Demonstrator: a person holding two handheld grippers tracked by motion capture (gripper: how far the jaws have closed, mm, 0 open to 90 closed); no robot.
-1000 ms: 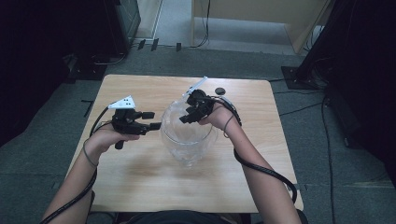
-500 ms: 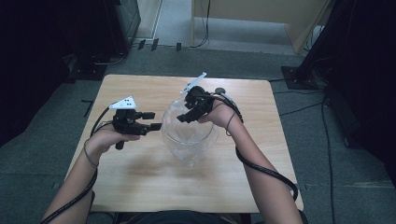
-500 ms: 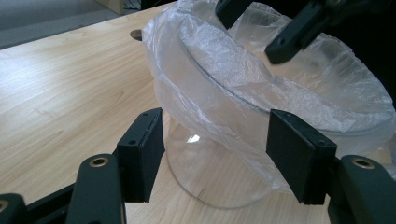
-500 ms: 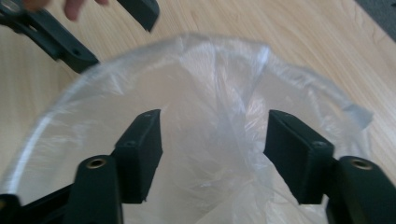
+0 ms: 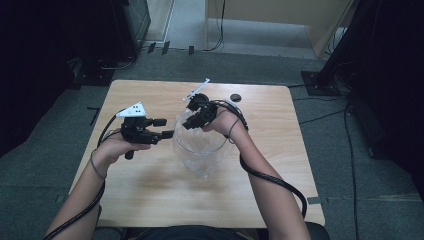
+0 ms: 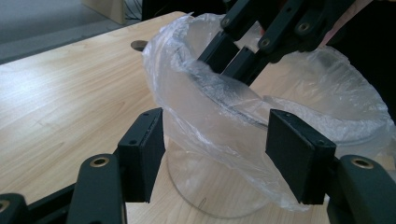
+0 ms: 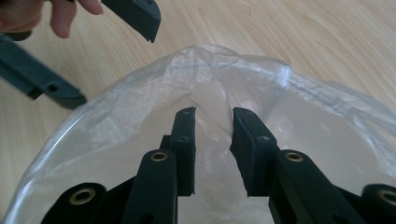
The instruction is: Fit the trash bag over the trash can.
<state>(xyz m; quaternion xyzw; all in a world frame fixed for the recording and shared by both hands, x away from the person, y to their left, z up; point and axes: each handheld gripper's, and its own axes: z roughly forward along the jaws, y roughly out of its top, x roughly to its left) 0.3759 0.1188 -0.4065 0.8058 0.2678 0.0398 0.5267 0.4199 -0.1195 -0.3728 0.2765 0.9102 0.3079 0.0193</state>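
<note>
A clear glass bowl [image 5: 200, 156] lined with a thin plastic bag [image 6: 210, 107] stands mid-table. My right gripper [image 5: 192, 122] reaches down over the far rim. In the right gripper view its jaws [image 7: 212, 126] have just been closing. A narrow gap still shows between them, with a crumpled fold of the bag [image 7: 280, 93] in it. My left gripper [image 5: 165, 128] is level at the bowl's left side and open. In the left gripper view its jaws [image 6: 219, 158] stand wide on either side of the bag's near bulge. The right gripper's fingers [image 6: 238, 56] show behind the bag.
The wooden table [image 5: 150, 200] has bare room in front of and beside the bowl. A small dark round spot [image 5: 235, 97] lies near the far edge. Cables trail from both grippers toward the person. Dark equipment and cabling stand on the floor beyond the table.
The right hand has shifted a little leftward over the bowl's far rim. The left hand and the bowl have stayed put.
</note>
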